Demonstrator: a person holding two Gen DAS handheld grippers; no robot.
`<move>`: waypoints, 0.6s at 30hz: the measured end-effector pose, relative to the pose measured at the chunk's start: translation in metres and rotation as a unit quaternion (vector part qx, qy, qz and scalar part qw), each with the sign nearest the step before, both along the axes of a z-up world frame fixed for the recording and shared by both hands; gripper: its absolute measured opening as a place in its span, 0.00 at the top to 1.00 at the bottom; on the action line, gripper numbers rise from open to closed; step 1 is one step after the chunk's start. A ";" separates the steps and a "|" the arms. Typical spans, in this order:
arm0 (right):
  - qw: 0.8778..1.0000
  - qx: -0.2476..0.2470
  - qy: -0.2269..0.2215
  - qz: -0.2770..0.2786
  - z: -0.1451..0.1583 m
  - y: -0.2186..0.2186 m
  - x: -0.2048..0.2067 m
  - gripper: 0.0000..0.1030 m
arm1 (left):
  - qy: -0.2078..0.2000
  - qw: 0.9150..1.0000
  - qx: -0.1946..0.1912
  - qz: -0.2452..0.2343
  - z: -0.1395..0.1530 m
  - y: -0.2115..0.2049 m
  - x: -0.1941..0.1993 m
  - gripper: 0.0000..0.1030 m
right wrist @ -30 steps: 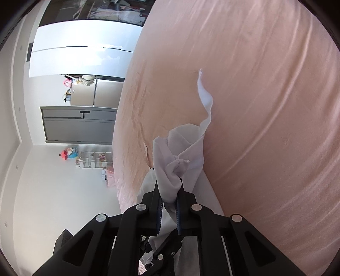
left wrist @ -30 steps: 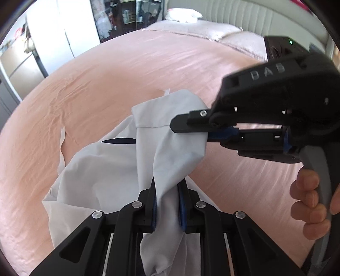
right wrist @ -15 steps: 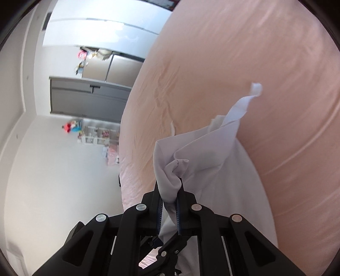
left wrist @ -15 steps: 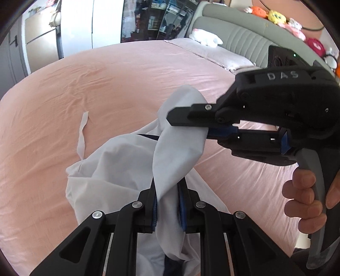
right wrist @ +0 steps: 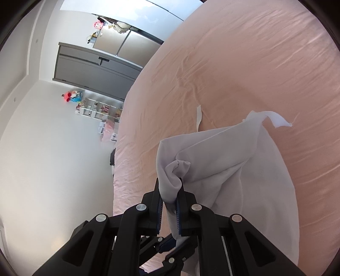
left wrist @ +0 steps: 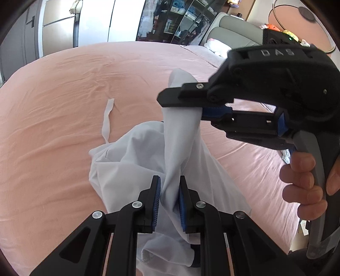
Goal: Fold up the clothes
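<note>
A white garment (left wrist: 136, 161) hangs bunched above the pink bed sheet (left wrist: 53, 118), lifted by both grippers. My left gripper (left wrist: 169, 186) is shut on a twisted fold of it, blue pads pressing the cloth from both sides. In the left wrist view my right gripper (left wrist: 180, 106) comes in from the right, held by a hand (left wrist: 306, 182), and is shut on the upper end of the same fold. The right wrist view shows that gripper (right wrist: 170, 191) clamped on a crumpled corner, the garment (right wrist: 244, 169) draping to the right with a loose strap (right wrist: 276, 120) sticking out.
The bed's pillows (left wrist: 216, 45) and grey headboard (left wrist: 233, 29) lie at the far right. Wardrobes (left wrist: 59, 27) and a dark glass cabinet (left wrist: 170, 19) stand beyond the bed. A white shelf with toys (right wrist: 97, 108) stands on the floor past the bed's edge.
Both grippers have risen and rolled, lifting the garment further off the sheet. The cloth between them is pulled more upright, and the loose strap has swung out.
</note>
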State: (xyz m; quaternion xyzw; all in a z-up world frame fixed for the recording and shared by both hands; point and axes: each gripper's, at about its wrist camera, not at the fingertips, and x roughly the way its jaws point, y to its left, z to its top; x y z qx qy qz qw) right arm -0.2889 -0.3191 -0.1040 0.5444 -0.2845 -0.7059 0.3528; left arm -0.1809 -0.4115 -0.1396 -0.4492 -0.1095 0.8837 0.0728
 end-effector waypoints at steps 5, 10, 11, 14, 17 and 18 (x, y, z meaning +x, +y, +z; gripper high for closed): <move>0.999 0.011 0.022 0.035 0.009 -0.033 0.006 0.92 | 0.004 1.000 0.020 0.015 0.051 0.013 0.117 0.86; 0.997 0.033 0.028 0.067 0.003 -0.053 0.012 0.92 | 0.010 0.998 0.054 0.043 0.041 -0.009 0.119 0.86; 0.996 0.045 0.030 0.075 0.000 -0.057 0.014 0.92 | 0.010 0.997 0.064 0.050 0.040 -0.012 0.124 0.86; 0.992 0.073 0.033 0.092 -0.009 -0.067 0.018 0.91 | 0.012 0.994 0.088 0.069 0.037 -0.027 0.116 0.86; 0.992 0.077 0.020 0.097 -0.022 -0.071 0.020 0.88 | 0.010 0.992 0.095 0.083 0.033 -0.041 0.108 0.86; 0.992 0.078 0.017 0.098 -0.025 -0.073 0.020 0.88 | 0.008 0.992 0.097 0.084 0.030 -0.048 0.095 0.86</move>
